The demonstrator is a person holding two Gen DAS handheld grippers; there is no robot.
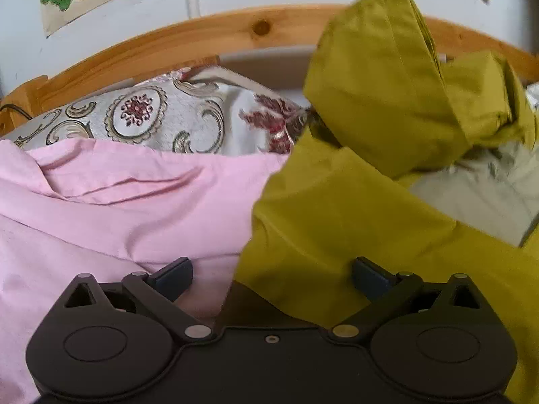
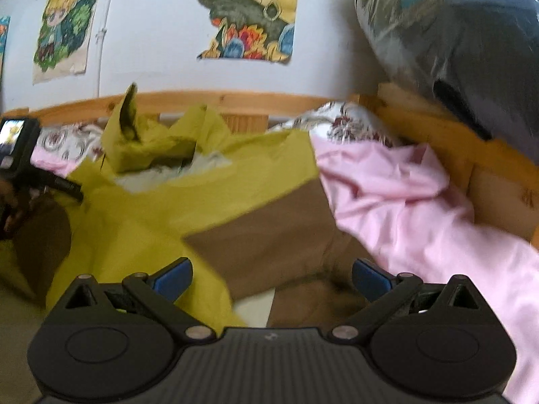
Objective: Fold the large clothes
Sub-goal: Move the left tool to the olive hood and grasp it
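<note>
An olive-yellow garment (image 1: 337, 208) lies crumpled on the bed, with its hood or sleeve bunched up at the back right (image 1: 380, 94). It also shows in the right wrist view (image 2: 151, 208), with a brown panel (image 2: 276, 235) in front. My left gripper (image 1: 271, 277) is open and empty, low over the garment's left edge where it meets pink cloth. My right gripper (image 2: 271, 277) is open and empty, just above the brown panel. The left gripper's body (image 2: 20, 155) shows at the far left of the right wrist view.
A pink sheet or garment (image 1: 111, 208) lies left of the olive one and shows in the right wrist view (image 2: 421, 202). A patterned pillow (image 1: 161, 118) rests against the wooden bed frame (image 1: 209, 40). A plastic-wrapped dark bundle (image 2: 454, 33) sits at upper right. Posters (image 2: 249, 10) hang on the wall.
</note>
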